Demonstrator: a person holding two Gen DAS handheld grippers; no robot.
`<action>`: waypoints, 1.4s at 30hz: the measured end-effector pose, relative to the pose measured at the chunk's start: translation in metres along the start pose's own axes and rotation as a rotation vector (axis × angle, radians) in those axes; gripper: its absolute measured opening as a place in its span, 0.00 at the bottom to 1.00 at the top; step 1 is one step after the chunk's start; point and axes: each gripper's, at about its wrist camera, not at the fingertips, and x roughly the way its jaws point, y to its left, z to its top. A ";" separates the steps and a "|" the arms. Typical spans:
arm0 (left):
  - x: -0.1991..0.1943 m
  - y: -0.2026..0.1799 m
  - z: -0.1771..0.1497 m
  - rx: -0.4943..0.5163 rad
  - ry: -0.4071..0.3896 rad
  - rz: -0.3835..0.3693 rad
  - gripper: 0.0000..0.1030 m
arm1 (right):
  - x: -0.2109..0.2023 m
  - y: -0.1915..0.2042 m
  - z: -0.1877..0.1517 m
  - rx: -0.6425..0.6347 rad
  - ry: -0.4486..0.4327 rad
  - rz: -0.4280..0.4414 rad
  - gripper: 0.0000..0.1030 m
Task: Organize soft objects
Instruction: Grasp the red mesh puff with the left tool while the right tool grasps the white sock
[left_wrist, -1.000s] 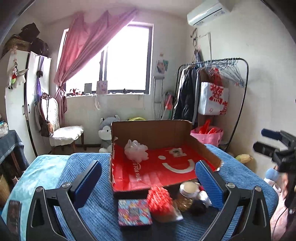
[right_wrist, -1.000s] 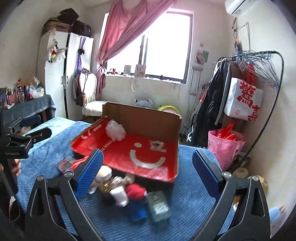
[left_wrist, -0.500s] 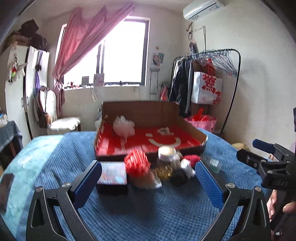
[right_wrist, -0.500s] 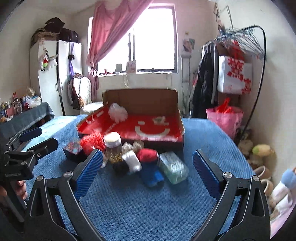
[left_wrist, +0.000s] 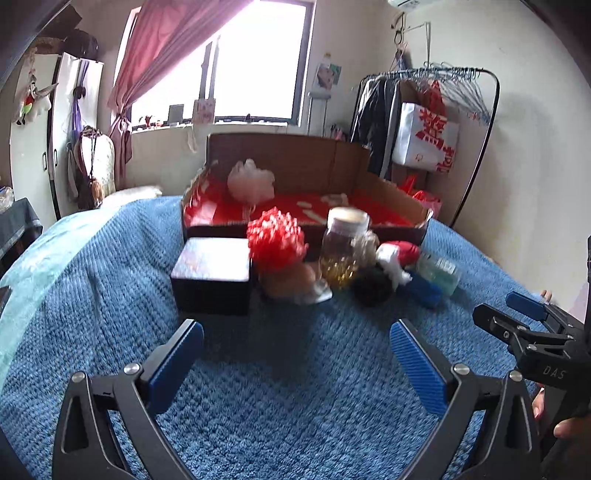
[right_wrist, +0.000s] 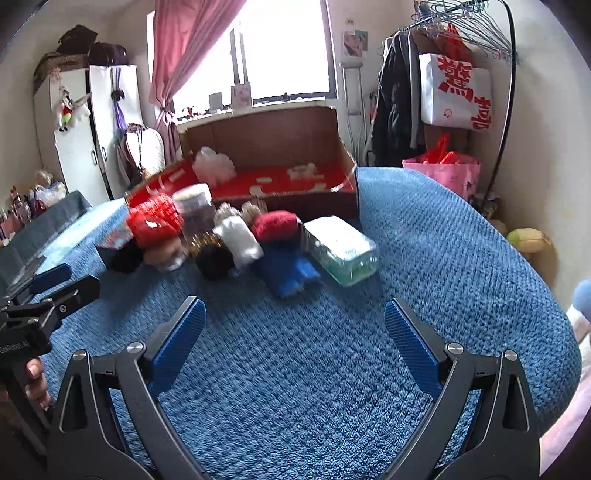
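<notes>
A heap of objects lies on the blue blanket (left_wrist: 280, 398) in front of a shallow cardboard box with a red floor (left_wrist: 295, 206) (right_wrist: 280, 184). In the heap are a red pompom (left_wrist: 277, 238) (right_wrist: 155, 219), a red-and-blue plush toy (right_wrist: 280, 243) (left_wrist: 402, 258), a black fluffy ball (left_wrist: 371, 286) (right_wrist: 214, 260), a glass jar (left_wrist: 343, 247) and a dark square box (left_wrist: 212, 277). A white mesh puff (left_wrist: 251, 181) (right_wrist: 214, 168) rests inside the box. My left gripper (left_wrist: 295, 350) and right gripper (right_wrist: 295, 328) are both open, low over the blanket, short of the heap.
A clear green plastic case (right_wrist: 341, 249) lies at the heap's right end. A clothes rack (left_wrist: 436, 122) with a white paper bag stands at the right wall, a white wardrobe (right_wrist: 85, 129) on the left. The blanket falls away at the right edge.
Both grippers have dropped lower and drawn back toward the near blanket, so the heap and box now sit higher in each view. Both stay open and hold nothing.
</notes>
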 end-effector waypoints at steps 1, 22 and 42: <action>0.001 0.000 -0.002 0.001 0.008 0.001 1.00 | 0.002 0.000 -0.003 -0.005 0.009 -0.006 0.96; 0.014 0.002 0.002 0.016 0.083 -0.034 1.00 | 0.023 0.001 0.000 -0.025 0.080 0.053 0.96; 0.077 0.015 0.072 0.098 0.183 -0.113 0.74 | 0.095 0.021 0.060 -0.128 0.211 0.269 0.52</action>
